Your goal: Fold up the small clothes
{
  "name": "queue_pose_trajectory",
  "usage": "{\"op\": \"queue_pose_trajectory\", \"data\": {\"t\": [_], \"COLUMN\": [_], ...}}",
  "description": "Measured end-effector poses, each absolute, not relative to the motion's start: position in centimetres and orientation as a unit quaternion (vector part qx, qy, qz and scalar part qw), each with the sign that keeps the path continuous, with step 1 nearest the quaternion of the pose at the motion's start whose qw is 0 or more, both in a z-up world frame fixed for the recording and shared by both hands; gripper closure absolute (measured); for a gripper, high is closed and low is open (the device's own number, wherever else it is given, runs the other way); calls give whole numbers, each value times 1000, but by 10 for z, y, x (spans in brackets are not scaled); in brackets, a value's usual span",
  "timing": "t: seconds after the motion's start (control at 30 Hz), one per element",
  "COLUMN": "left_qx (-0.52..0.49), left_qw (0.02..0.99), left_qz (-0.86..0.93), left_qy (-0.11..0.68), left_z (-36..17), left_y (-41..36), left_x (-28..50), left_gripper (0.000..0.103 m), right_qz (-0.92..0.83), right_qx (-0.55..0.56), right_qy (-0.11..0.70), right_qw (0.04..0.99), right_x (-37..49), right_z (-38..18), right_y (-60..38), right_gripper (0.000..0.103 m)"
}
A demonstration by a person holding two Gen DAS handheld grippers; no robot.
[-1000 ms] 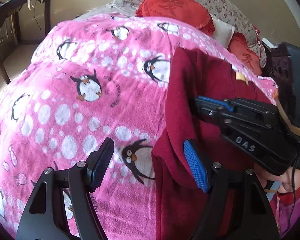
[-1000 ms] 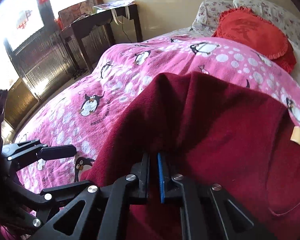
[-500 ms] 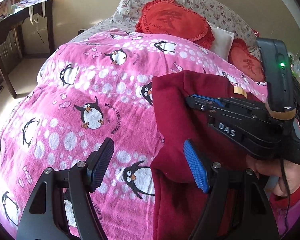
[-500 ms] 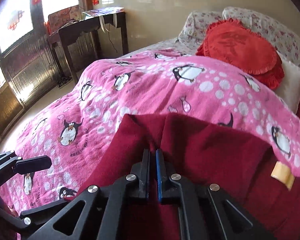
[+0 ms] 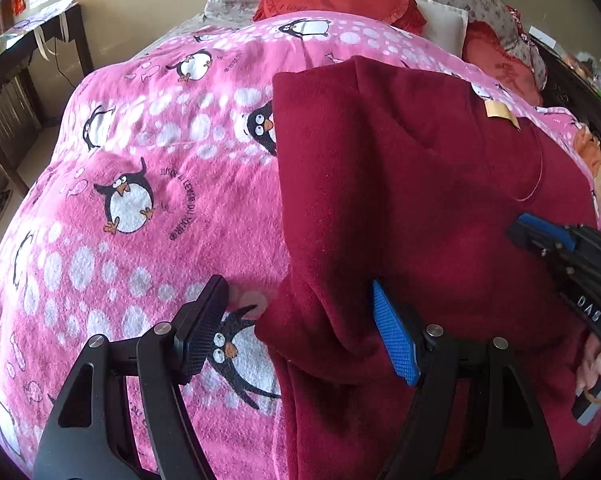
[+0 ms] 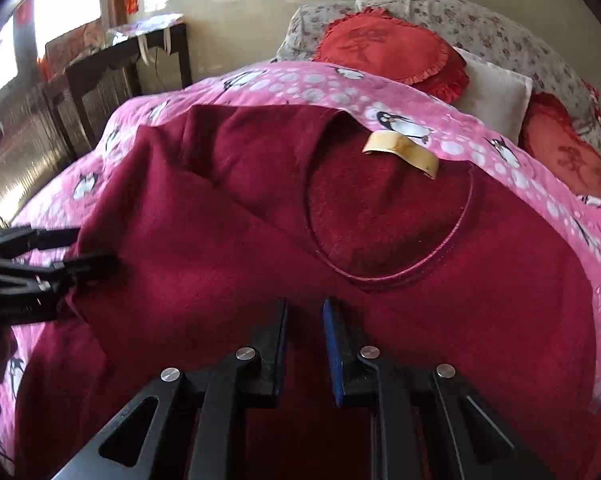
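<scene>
A dark red sweater (image 5: 400, 168) lies on the pink penguin blanket (image 5: 140, 264), neckline and tan label (image 6: 400, 152) facing up, one side folded over the body. My left gripper (image 5: 300, 328) is open and straddles the sweater's left folded edge: black finger on the blanket, blue pad against the cloth. It shows at the left of the right wrist view (image 6: 80, 249). My right gripper (image 6: 305, 320) hovers over the sweater (image 6: 220, 240) just below the neckline. Its jaws are opening, a narrow gap with nothing between them. It also shows at the right of the left wrist view (image 5: 540, 236).
Red round cushions (image 6: 384, 48) and floral pillows lie at the head of the bed. A dark wooden table (image 6: 120, 68) stands beyond the bed's left side. A person's hand (image 5: 600, 368) holds the right gripper at the right edge.
The right gripper, shut on the sweater's cloth before, has carried it across, let go and parted its jaws. The left gripper has moved in over the sweater's left edge.
</scene>
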State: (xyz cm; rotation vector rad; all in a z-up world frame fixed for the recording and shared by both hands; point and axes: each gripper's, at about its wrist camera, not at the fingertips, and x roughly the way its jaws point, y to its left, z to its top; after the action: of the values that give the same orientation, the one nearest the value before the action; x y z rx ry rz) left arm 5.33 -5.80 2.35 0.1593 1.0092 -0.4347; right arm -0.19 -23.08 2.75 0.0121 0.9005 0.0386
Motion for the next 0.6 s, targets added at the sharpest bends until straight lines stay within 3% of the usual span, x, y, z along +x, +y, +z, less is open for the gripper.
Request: {"op": "queue_pose_trajectory", "data": {"t": [0.43,0.5,0.53,0.6], "left_qx": [87,88,87,84], "left_qw": [855,852,851,851], "left_qz": [-238,-239,-239,-239], "left_qy": [452,458,460,461], "left_z": [53,49,48,49], "left_y": [-77,-81,-83,-86], "left_x": [22,18,16,13], "left_gripper": [30,30,30,30], "right_qz": [-100,-140,-152,-169], "right_qx": [58,79,87,120], "right_qy": [384,372,370,363], "right_qw": [916,914,912,909], "right_x": [-99,-119,-124,-132], "right_z": [89,94,94,91], "right_y": [-309,-332,-340,-361], "right_gripper": [85,75,60,51]}}
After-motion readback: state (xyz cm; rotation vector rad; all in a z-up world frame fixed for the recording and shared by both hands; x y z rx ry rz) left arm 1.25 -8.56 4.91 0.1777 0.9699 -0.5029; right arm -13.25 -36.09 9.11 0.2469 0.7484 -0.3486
